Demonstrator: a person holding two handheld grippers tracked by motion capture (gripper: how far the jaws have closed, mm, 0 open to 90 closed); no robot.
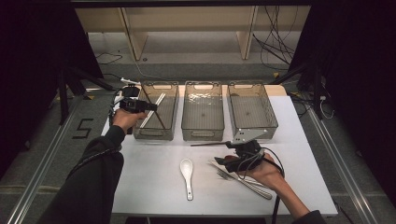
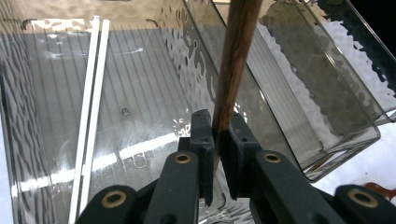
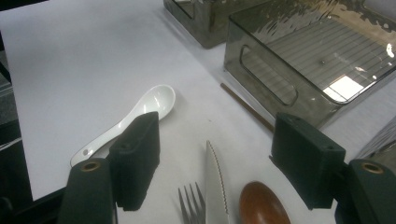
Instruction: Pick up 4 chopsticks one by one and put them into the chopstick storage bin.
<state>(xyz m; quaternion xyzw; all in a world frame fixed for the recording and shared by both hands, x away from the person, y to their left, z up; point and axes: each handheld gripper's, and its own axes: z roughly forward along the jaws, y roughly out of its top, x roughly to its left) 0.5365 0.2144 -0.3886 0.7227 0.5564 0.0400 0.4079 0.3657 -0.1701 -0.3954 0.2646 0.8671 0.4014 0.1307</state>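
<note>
Left tool (image 2: 218,140) clamps a brown chopstick (image 2: 236,65) over the bin (image 1: 140,132) at the worktop's (image 1: 154,177) ten o'clock; right tool (image 3: 215,158) gapes empty above knife (image 3: 214,182) and fork (image 3: 190,205).

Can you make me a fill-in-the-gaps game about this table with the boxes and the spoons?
1. The left hand-held gripper is shut on a brown ____.
2. The number of clear bins in the row is ____.
3. Two white chopsticks lie in the ____ bin of the row.
4. The white spoon lies on the ____.

Missing words: chopstick; three; left; table
</note>
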